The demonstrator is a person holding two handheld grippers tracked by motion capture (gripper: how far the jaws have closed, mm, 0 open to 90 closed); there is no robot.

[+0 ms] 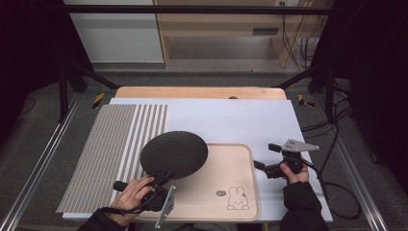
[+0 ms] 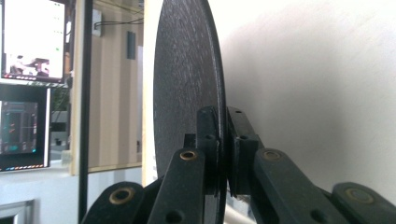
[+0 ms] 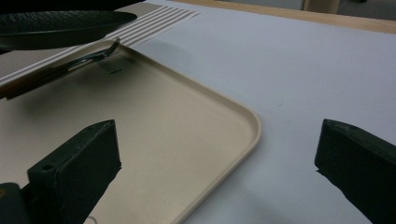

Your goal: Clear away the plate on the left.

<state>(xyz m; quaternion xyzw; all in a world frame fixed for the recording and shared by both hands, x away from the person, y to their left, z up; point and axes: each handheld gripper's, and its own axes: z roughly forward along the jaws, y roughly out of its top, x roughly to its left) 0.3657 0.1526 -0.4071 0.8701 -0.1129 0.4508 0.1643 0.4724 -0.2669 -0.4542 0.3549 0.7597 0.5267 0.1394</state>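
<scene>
A round black plate (image 1: 174, 154) hangs level over the left part of the beige tray (image 1: 238, 161). My left gripper (image 1: 166, 175) is shut on its near rim. In the left gripper view the plate (image 2: 187, 93) stands edge-on, pinched between the two pads, and my left gripper (image 2: 223, 121) holds it tight. My right gripper (image 1: 264, 156) stands open just off the tray's right edge with nothing in it. In the right gripper view its jaws (image 3: 217, 149) straddle the tray's rounded corner (image 3: 243, 116). The plate (image 3: 60, 25) floats at the top left, above a metal utensil (image 3: 88, 58) lying on the tray.
A grey and white striped mat (image 1: 115, 144) lies left of the tray on a white sheet (image 1: 231, 115) covering the wooden table. A rabbit drawing (image 1: 236, 198) marks the tray's near right corner. Metal rails and cables run along both sides of the table.
</scene>
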